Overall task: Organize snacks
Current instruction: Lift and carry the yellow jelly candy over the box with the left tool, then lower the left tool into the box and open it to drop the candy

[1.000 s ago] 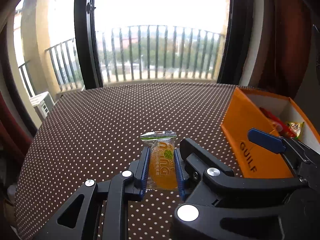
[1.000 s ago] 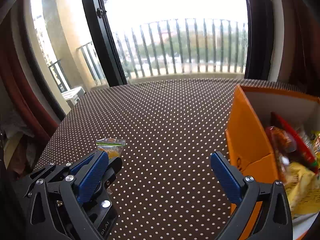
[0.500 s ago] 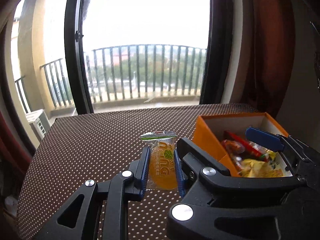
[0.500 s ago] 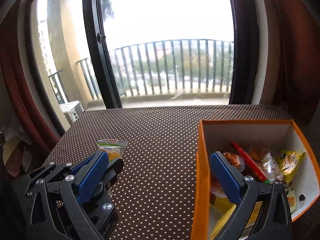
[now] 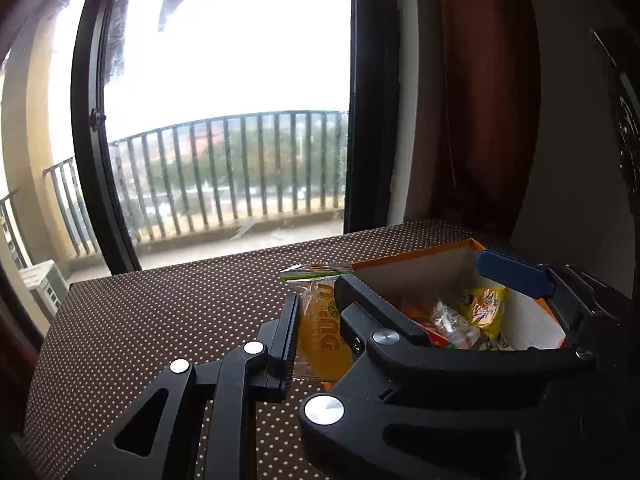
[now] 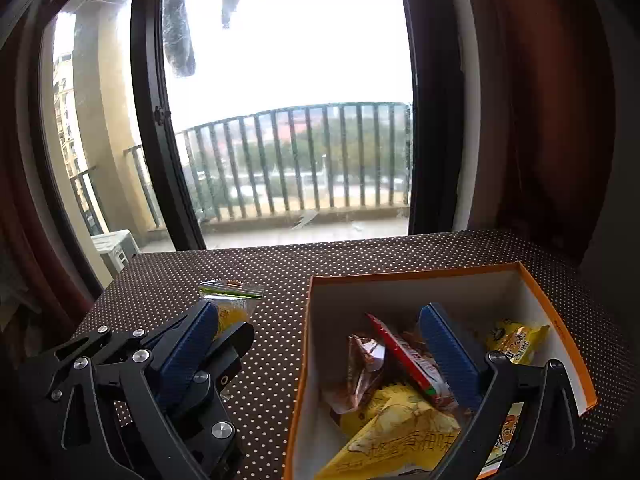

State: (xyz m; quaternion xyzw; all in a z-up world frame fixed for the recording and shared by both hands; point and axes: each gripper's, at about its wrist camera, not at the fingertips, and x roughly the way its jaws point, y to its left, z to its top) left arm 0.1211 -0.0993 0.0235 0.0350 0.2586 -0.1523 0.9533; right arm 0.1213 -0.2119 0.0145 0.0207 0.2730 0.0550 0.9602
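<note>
Dotted table [image 6: 280, 264], orange box [image 6: 560, 320] holding snack packets [image 6: 400, 432]

Orange box [image 6: 568, 332] (near corner) cut by frame edge

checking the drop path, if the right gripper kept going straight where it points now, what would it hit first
Most likely the snacks in the orange box: the right gripper is open and angled down, one finger already over the red stick packet. Its other finger sits outside, near the left gripper. Depth is unclear.

Home: balcony door [image 6: 280, 120], curtains [image 6: 540, 120]
</note>
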